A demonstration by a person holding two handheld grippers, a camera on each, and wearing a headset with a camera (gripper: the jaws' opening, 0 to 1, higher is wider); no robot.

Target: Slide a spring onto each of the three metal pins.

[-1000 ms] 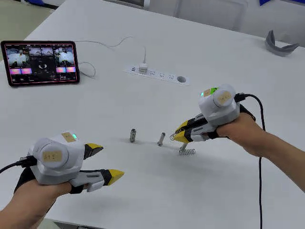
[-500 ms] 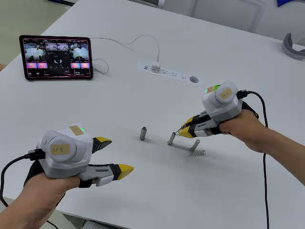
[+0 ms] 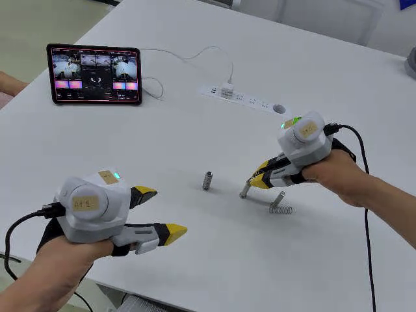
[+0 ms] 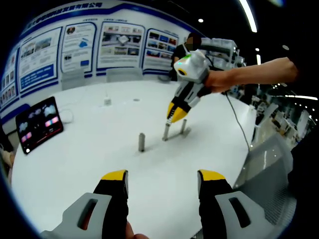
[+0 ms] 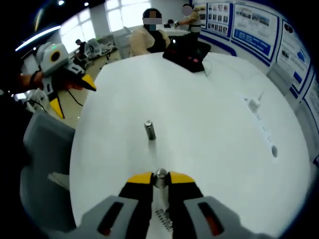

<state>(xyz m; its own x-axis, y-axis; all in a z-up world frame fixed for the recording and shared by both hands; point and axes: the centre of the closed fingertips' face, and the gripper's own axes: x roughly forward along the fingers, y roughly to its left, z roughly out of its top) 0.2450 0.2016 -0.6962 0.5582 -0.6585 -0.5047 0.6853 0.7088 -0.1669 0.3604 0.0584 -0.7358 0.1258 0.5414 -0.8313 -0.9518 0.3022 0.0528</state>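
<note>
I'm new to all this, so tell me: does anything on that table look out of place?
One loose spring lies on its side on the table, at the foot of the rightmost pin in the head view, which looks tilted. The leftmost pin seems to wear one already.

The table (image 3: pixel 195 130) is white, smooth and matt. The left gripper (image 3: pixel 162 210) and right gripper (image 3: pixel 257 180) have matt pale-grey plastic shells with yellow tips. At mid-frame the pins (image 3: pixel 277 198) are dull grey metal and the spring (image 3: pixel 281 210) is bright wire, while the tablet (image 3: pixel 95 65) at upper left has a glossy screen.
</note>
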